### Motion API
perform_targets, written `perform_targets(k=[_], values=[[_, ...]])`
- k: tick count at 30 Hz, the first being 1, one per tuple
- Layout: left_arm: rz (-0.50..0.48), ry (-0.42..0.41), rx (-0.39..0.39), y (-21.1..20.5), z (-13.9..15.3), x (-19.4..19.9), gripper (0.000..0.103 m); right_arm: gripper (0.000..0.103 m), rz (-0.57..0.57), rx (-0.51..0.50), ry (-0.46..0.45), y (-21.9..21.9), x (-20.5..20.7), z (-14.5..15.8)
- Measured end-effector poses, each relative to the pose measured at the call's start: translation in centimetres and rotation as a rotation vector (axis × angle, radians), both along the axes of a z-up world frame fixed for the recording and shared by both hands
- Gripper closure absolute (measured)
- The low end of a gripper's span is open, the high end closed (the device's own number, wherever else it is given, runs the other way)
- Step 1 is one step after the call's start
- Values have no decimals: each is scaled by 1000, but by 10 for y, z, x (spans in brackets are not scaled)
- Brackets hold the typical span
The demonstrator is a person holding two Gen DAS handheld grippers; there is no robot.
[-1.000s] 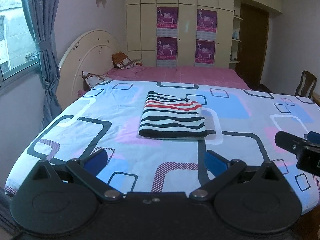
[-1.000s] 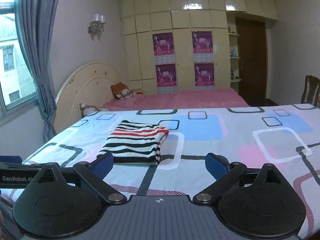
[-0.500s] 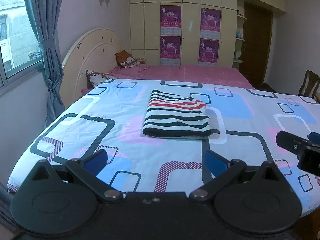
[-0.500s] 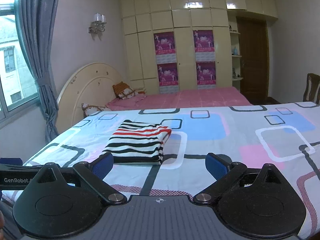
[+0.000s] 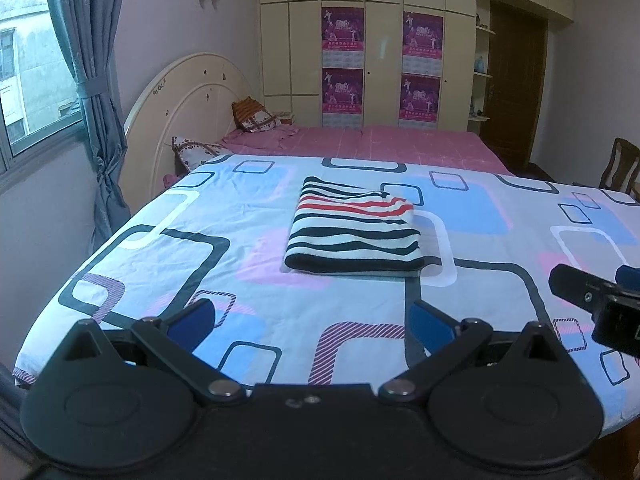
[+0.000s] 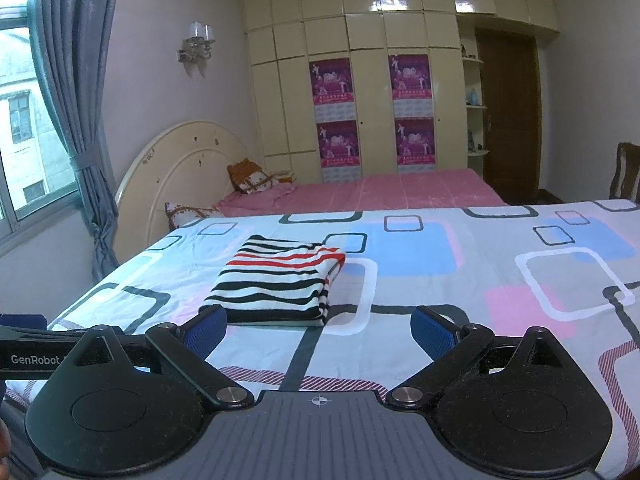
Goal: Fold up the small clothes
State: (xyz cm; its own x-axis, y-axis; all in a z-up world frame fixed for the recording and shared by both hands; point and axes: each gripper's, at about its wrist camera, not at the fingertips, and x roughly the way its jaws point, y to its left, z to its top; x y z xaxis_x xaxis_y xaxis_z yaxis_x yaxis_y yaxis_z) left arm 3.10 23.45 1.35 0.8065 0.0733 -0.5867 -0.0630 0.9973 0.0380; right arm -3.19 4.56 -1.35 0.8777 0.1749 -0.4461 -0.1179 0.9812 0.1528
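Near the middle of the bed, on its patterned sheet, the folded striped garment lies flat, well apart from both my tongs. My left tongs and right tongs gape wide, holding nothing, above the near edge. Only part of my right tongs shows in the left view. Beyond stand a cream headboard, wardrobe and curtained window.

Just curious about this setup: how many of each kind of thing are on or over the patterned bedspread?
Folded striped garment: 1
Handheld grippers: 2, the left gripper and the right gripper, both open and empty
Total: 3
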Motion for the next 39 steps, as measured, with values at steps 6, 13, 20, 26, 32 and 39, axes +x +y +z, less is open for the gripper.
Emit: perform_targets(k=[6,13,20,26,32,39], values=[[-3,9,0,-2,-1,3,0,5,4,0,0,0,1,-1],[-7,13,1,-5,-2,6,0,5,1,2,4,-1,3,-3],[-9,16,3,-4,-3,6,0,5,1,6,9,-1,4,-4],[-7,22,0,-1,-4,8,0,5,7,2,11,2,5,-4],[-9,32,-5,1,-7,12,0,5,8,3,20,1,8,-5],[-13,43,-12,4,-10,18,0,5,14,1,27,4,13,-6]])
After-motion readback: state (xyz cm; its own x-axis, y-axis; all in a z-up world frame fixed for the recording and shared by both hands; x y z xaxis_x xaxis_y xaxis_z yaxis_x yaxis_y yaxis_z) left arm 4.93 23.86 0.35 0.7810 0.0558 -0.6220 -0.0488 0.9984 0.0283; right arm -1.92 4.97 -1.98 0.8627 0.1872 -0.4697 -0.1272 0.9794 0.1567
